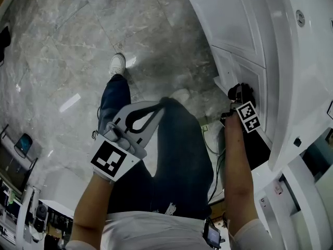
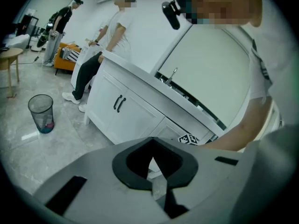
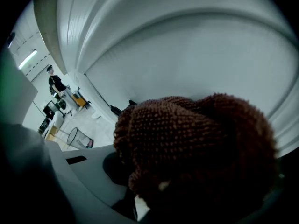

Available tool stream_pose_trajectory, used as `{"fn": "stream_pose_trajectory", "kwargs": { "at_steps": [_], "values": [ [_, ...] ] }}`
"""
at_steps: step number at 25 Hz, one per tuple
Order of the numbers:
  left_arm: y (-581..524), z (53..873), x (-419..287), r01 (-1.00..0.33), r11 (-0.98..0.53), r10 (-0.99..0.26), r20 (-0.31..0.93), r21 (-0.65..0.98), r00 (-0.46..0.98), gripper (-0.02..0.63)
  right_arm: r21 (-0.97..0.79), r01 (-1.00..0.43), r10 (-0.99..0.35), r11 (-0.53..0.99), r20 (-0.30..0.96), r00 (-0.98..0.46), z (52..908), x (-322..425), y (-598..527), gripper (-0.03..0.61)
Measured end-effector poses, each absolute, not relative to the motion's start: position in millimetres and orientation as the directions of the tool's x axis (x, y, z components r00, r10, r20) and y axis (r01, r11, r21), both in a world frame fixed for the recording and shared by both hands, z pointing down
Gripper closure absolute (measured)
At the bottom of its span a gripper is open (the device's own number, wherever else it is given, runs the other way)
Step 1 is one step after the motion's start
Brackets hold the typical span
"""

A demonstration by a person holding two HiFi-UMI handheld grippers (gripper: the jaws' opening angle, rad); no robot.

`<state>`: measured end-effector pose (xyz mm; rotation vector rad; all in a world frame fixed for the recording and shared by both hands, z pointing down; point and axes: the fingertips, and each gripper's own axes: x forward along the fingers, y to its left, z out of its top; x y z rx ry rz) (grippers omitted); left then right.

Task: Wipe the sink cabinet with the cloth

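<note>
Leftmost, hanging idle above the grey marble floor (image 1: 62,61) and well apart from the cabinet: the left gripper (image 1: 158,108), jaws pressed together with nothing between them. No part in the wiping, by the look of it.

Further right, past the dark trouser legs (image 1: 177,155), the right gripper (image 1: 240,94), pinching a bunched rust-brown nubbly chenille cloth (image 3: 196,148) and pushing that wad flat against the white panelled sink cabinet (image 1: 234,30), on a lower front panel beneath the overhanging edge of the white worktop (image 1: 283,77). Jaws themselves buried under the pile, yet plainly clamped on it.

Judged mid-stroke on the cabinet front: wiping under way, extent already covered impossible to tell. Next, probably: keeping firm pressure and sliding the cloth along the panel face, working round the black door handles (image 2: 119,103) rather than snagging the loops on them, and holding the wad tight so as not to drop it.
</note>
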<state>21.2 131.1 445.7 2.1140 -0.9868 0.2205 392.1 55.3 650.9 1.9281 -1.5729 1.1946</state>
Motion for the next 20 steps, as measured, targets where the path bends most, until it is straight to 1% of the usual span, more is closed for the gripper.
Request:
{"fn": "stream_pose_trajectory", "kwargs": {
  "at_steps": [11, 20],
  "values": [
    [125, 448, 21, -0.711, -0.392, -0.584, 0.439, 0.583, 0.683, 0.603, -0.278, -0.898, -0.650, -0.341, 0.760, 0.012, 651, 381, 45, 0.488],
    [121, 448, 14, -0.716, -0.390, -0.586, 0.444, 0.579, 0.678, 0.603, -0.352, -0.842, -0.690, -0.408, 0.723, 0.032, 651, 373, 36, 0.488]
  ]
}}
